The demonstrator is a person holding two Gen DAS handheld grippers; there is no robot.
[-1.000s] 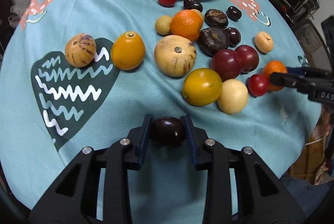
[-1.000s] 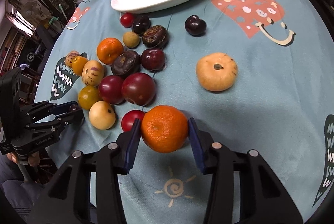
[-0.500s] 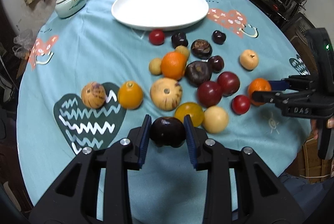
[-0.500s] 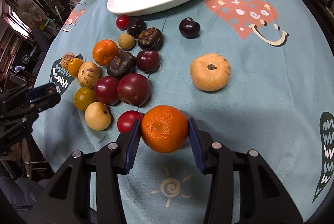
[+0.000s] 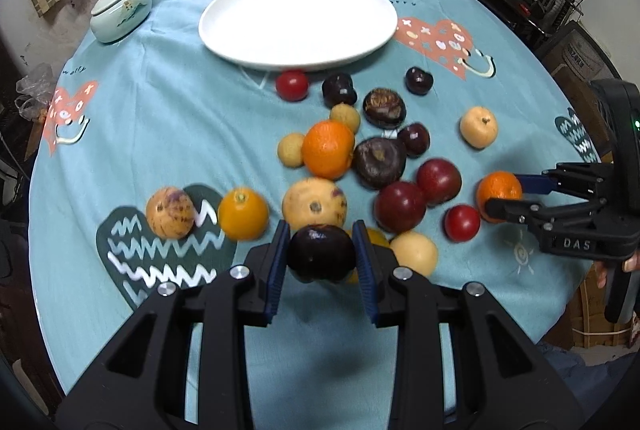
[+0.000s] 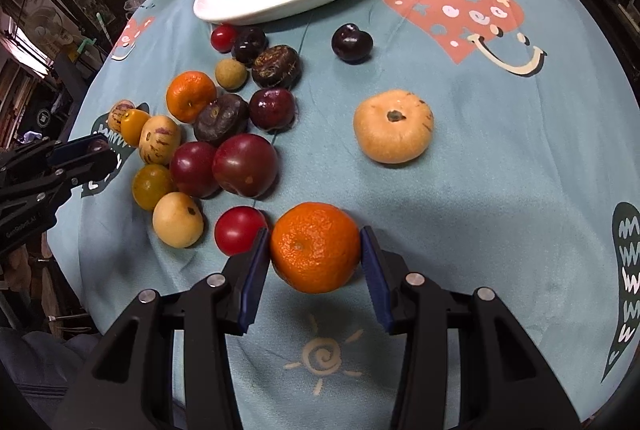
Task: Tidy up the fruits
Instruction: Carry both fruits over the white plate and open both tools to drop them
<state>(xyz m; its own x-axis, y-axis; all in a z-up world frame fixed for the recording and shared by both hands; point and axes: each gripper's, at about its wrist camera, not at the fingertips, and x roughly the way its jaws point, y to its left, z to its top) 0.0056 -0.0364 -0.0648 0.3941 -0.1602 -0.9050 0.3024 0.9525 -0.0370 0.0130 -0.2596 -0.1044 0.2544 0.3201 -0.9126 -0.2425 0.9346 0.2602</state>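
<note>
Left gripper [image 5: 322,257] is clamping a dark plum [image 5: 321,253], hanging over the table's [image 5: 160,109] near edge. A pile of fruit [image 5: 360,165] is sitting mid-table, crowding the way to the white plate [image 5: 298,17] by the far edge. Right gripper [image 6: 315,256] is squeezing an orange [image 6: 315,246], with a red tomato [image 6: 239,236] just beside its left finger.
</note>
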